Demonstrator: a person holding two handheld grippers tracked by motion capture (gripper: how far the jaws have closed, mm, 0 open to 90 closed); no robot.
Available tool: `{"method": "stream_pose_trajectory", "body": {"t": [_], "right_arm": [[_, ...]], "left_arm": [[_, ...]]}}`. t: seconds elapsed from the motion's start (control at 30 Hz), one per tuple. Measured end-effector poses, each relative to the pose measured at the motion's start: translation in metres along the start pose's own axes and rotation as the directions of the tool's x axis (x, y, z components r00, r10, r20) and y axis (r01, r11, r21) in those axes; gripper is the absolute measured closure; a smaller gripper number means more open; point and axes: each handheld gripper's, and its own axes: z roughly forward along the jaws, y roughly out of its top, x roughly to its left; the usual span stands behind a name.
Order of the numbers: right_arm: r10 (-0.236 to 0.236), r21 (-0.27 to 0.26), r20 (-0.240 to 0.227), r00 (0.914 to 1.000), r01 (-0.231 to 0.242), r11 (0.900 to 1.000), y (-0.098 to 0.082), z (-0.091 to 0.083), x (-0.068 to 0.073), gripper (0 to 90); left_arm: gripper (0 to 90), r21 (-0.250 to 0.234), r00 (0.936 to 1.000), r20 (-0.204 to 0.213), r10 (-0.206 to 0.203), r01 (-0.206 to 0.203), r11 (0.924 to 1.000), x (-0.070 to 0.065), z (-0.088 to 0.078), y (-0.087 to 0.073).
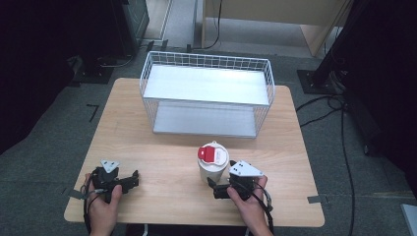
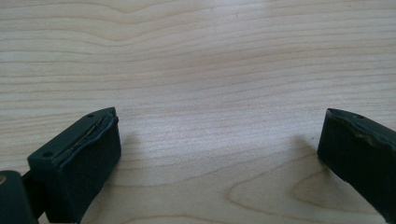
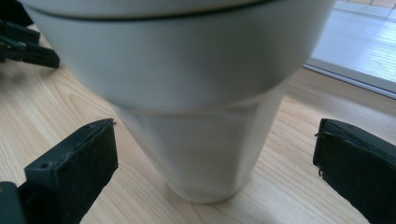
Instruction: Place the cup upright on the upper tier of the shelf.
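- Jaws of the left gripper (image 1: pixel 129 180) spread wide apart, nothing between them, bare tabletop (image 2: pixel 196 70) ahead.
- Left gripper low over the wood, well apart from the cup.
- White cup (image 1: pixel 212 163), red patch on its lid, stands upright just ahead of the right gripper (image 1: pixel 212 187).
- Right jaws apart, one either side of the cup's base, not touching it.
- Wire basket (image 1: pixel 206 93) beyond the cup.

Wooden table (image 1: pixel 162 162) on grey carpet (image 1: pixel 44 142)

the white cup's (image 3: pixel 187 93) top is cut off above.
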Motion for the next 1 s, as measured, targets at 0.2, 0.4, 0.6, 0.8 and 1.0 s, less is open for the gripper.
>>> {"method": "stream_pose_trajectory", "body": {"t": [0.2,0.4,0.6,0.8,1.0], "right_arm": [[0.040,-0.026,-0.022,0.9990,-0.041,0.999,0.002,0.008,0.000,0.1],[0.059,-0.060,-0.028,0.9979,-0.060,0.996,0.004,0.013,0.003,1.9],[0.067,-0.101,-0.022,0.9975,-0.069,0.993,0.006,0.018,0.007,5.5],[0.079,-0.140,-0.020,0.9966,-0.081,0.987,0.005,0.025,0.009,6.0],[0.086,-0.180,-0.007,0.9963,-0.086,0.980,0.004,0.031,0.012,7.5]], "left_arm": [[0.0,0.000,1.0000,0.000,0.000,0.000,1.0000,0.000,0.000,0.000],[0.0,0.000,1.0000,0.000,0.000,0.000,1.0000,0.000,0.000,0.000],[0.0,0.000,1.0000,0.000,0.000,0.000,1.0000,0.000,0.000,0.000],[0.0,0.000,1.0000,0.000,0.000,0.000,1.0000,0.000,0.000,0.000],[0.0,0.000,1.0000,0.000,0.000,0.000,1.0000,0.000,0.000,0.000]]}}
